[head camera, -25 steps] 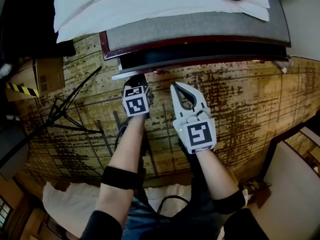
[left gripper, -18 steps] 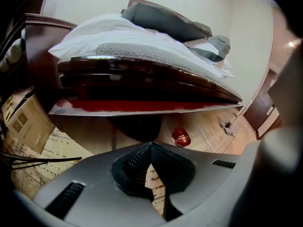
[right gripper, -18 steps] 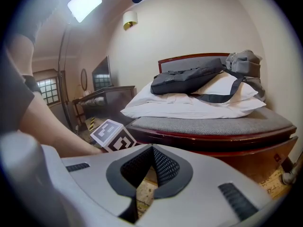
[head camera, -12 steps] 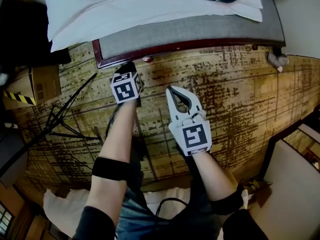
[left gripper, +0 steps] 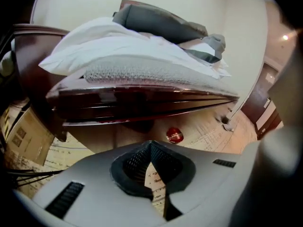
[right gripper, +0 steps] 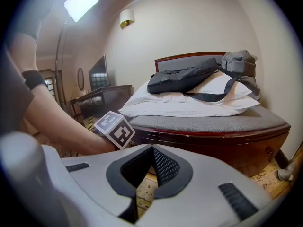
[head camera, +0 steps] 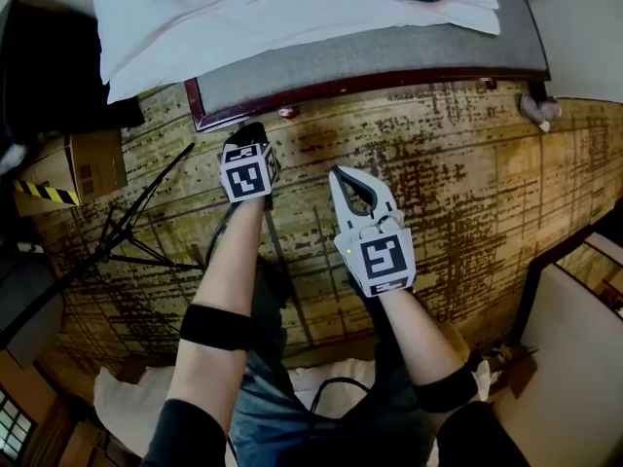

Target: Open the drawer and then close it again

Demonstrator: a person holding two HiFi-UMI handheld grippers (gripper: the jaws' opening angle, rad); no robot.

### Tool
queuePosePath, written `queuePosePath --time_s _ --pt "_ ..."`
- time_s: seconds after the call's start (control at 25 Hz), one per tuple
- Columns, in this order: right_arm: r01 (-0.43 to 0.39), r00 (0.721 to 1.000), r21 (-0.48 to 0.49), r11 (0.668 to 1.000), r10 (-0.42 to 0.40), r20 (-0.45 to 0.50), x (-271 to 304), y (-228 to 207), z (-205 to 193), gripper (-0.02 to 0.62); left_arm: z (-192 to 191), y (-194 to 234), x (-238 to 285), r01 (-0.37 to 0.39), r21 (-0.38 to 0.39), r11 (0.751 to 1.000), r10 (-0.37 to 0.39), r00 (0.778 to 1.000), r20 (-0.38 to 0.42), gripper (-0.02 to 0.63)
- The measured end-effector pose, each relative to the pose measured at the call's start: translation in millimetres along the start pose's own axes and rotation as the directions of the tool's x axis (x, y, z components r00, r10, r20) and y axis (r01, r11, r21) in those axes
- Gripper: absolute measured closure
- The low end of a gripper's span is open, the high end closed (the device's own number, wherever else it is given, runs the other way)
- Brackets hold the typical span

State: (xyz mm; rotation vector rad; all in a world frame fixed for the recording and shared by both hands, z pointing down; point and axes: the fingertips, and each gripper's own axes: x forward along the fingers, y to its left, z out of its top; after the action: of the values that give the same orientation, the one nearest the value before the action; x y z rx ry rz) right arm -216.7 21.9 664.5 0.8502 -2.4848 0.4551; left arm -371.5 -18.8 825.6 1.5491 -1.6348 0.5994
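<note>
Left gripper (left gripper: 150, 144) is hovering with its jaws pressed together on nothing. The drawer (left gripper: 142, 103), a wide dark-red wooden front under the bed (left gripper: 142, 70), is lying just ahead of and above the jaw tips, seemingly pushed in flush with the frame. Right gripper (right gripper: 152, 148), its jaws likewise pressed together and empty, is hanging farther back, with the bed's base well ahead of its tips. A small red round thing (left gripper: 174, 135) is showing just beyond the left tips, below the front; it may be the pull, though the blur is leaving that unsettled. Judged handling: the front is looking stiff and polished, so slippery to flat pads. A drawer this wide is likely dragging heavily and skewing if pulled off-centre. Hold is best taken at the pull or under the front's lower edge, near mid-width.
</note>
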Motion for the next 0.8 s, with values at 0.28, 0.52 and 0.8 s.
queuePosePath --time_s 0.28,0.52,0.8 --pt "0.004 1.000 0.013 1.000 -0.003 -0.018 -52.1 11.3 49.8 0.592 28.3 -43.3 -124.7 0.063 0.116 0.991 -0.077 0.989 0.123 0.601" --pt "0.031 1.000 0.016 0.999 -0.031 0.002 -116.6 19.8 126.3 0.592 84.2 -76.6 -266.0 0.064 0.195 0.979 -0.110 0.965 0.237 0.601" --pt "0.043 0.998 0.014 0.999 -0.044 0.036 -188.4 38.4 206.1 0.592 149.4 -112.6 -408.7 0.053 0.260 0.964 -0.139 0.936 0.324 0.601"
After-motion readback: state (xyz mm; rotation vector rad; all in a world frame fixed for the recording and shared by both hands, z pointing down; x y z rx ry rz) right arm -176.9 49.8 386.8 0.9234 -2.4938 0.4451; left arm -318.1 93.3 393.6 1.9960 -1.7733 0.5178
